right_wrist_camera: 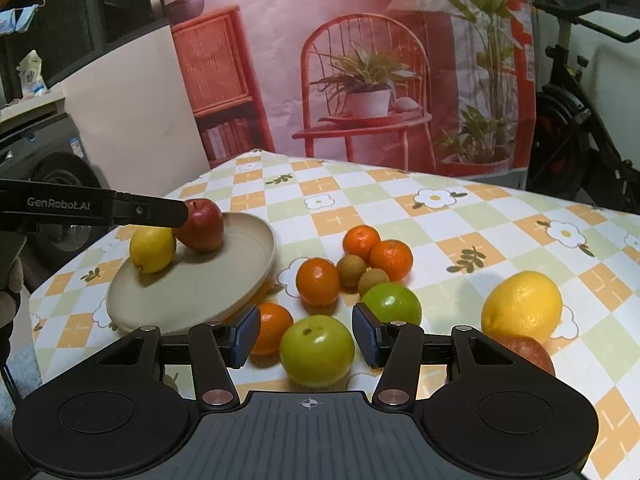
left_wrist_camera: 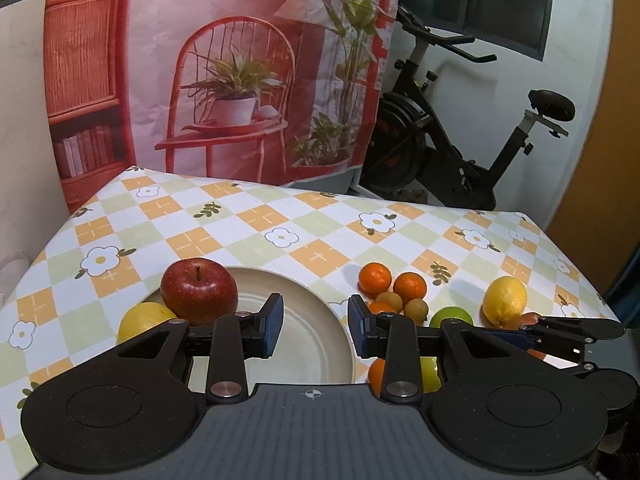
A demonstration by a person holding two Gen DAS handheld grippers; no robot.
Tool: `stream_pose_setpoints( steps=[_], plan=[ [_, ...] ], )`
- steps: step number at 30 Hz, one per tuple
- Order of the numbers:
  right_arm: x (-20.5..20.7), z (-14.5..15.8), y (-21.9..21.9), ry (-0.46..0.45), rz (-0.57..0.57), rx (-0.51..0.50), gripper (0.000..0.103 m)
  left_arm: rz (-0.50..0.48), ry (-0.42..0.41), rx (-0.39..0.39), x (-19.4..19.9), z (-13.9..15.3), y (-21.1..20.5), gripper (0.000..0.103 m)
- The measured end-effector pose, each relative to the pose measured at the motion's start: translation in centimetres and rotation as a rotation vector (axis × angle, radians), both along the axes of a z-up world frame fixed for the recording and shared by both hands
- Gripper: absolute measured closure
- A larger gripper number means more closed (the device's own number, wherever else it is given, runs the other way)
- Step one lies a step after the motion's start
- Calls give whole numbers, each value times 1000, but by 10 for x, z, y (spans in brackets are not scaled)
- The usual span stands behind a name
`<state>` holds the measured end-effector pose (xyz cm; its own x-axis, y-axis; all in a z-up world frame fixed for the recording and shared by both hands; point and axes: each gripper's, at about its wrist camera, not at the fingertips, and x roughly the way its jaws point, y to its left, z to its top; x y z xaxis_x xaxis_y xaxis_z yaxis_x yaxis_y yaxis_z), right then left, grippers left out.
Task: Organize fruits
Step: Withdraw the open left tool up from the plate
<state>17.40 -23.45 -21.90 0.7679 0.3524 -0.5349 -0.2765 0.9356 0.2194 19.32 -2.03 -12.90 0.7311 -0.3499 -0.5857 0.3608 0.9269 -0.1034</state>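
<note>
My right gripper (right_wrist_camera: 306, 336) stands wide apart with its ribbed blue pads (right_wrist_camera: 245, 336) on either side of a smooth round green fruit (right_wrist_camera: 317, 351); I cannot tell whether either pad touches its skin. Taking the beige plate (right_wrist_camera: 224, 280) as my landmark, that fruit lies just off its near right edge, with an orange (right_wrist_camera: 274, 328) touching it on the plate side. A second green fruit (right_wrist_camera: 394, 303) sits just behind, then three more oranges (right_wrist_camera: 318, 282) and two small brown rough-skinned fruits (right_wrist_camera: 351, 270) cluster right of the plate. Well right of it rest a dimpled lemon (right_wrist_camera: 522, 307) and, touching it, a red apple (right_wrist_camera: 528, 352). My left gripper (left_wrist_camera: 315, 326) is spread open over the plate's (left_wrist_camera: 304, 336) matte hollow, holding nothing. On the plate's left side a glossy red apple (left_wrist_camera: 199, 291) rests against another lemon (left_wrist_camera: 146, 320). Everything lies on a checked, flower-printed tablecloth (left_wrist_camera: 256, 216).
</note>
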Motion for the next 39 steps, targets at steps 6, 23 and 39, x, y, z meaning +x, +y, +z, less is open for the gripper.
stream_pose_setpoints(
  steps=[6, 23, 39],
  plan=[
    [2, -4, -2, 27, -12, 1, 55, -2, 3, 2, 0, -1, -3, 66],
    [14, -14, -2, 112, -5, 28, 55, -13, 12, 6, -1, -4, -5, 66],
    [12, -11, 1, 137, 2, -27, 61, -30, 25, 9, 0, -7, -6, 66]
  ],
)
